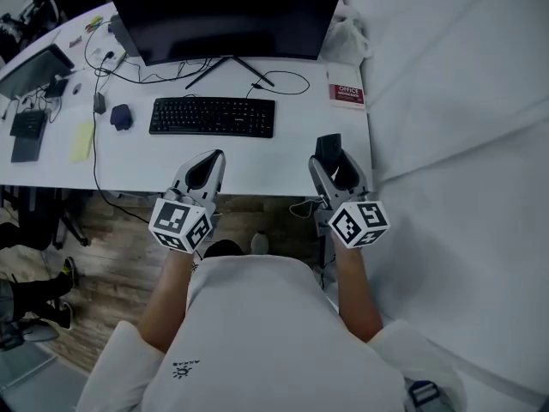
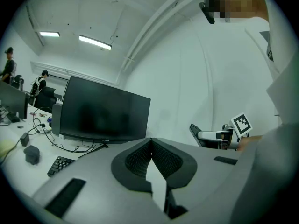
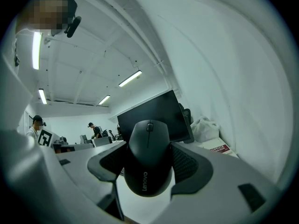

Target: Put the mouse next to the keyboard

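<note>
Mouse (image 3: 148, 164) w/ 'Lenovo' logo | held in R tool (image 3: 149, 146) | red book (image 1: 346, 87): 'OFFICE'

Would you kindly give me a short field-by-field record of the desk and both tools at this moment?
Right tool: shut on a black Lenovo mouse, held over the near edge of the white desk
Left tool: shut, nothing between its jaws
Keyboard: black, flat on the desk in front of the monitor
Book: red cover, far right of the desk
Task status: mouse not yet set down
</note>
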Demonstrator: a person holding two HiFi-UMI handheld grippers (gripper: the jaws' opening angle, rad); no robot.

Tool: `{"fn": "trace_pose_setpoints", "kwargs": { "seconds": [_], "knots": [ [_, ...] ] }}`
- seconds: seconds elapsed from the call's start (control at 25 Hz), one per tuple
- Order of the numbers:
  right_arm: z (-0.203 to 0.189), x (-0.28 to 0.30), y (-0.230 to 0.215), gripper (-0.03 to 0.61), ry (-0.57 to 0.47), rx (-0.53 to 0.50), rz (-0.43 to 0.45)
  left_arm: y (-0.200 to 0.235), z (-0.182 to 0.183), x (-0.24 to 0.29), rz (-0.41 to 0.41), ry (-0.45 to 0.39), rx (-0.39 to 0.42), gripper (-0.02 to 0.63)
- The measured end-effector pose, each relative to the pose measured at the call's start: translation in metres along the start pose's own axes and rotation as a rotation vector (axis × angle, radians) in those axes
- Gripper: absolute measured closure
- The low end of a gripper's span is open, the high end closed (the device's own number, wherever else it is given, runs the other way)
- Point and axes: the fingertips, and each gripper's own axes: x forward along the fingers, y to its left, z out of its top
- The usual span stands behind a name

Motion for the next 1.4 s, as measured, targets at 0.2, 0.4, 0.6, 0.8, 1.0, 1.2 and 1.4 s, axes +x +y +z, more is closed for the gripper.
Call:
{"fn": "trace_pose_setpoints", "kwargs": {
  "seconds": [0.2, 0.4, 0.6, 0.8, 1.0, 1.2, 1.4],
  "knots": [
    [0.000, 0.003, -0.004, 0.276, 0.006, -0.003, 0.007, 0.002, 0.000, 0.003, 0.009, -0.006, -0.002, 0.602],
    [-0.001, 0.008, -0.002, 0.276, 0.022, 0.000, 0.017, 0.006, -0.002, 0.004, 0.013, 0.010, -0.015, 0.603],
    [-0.003, 0.015, -0.006, 0.276, 0.020, 0.013, -0.009, 0.012, -0.005, 0.017, -0.018, 0.032, -0.018, 0.602],
    [-0.005, 0.026, -0.011, 0.276, 0.018, 0.019, -0.048, 0.023, -0.001, 0.037, -0.062, 0.041, -0.011, 0.603],
    [-0.013, 0.037, -0.019, 0.276, 0.004, 0.026, -0.110, 0.033, -0.003, 0.059, -0.131, 0.053, -0.002, 0.603],
    [-0.027, 0.056, -0.028, 0.276, 0.030, 0.039, -0.175, 0.045, -0.004, 0.084, -0.198, 0.079, -0.003, 0.602],
    [-0.052, 0.079, -0.040, 0.276, 0.095, 0.056, -0.235, 0.054, -0.018, 0.103, -0.254, 0.127, -0.014, 0.602]
  ]
}}
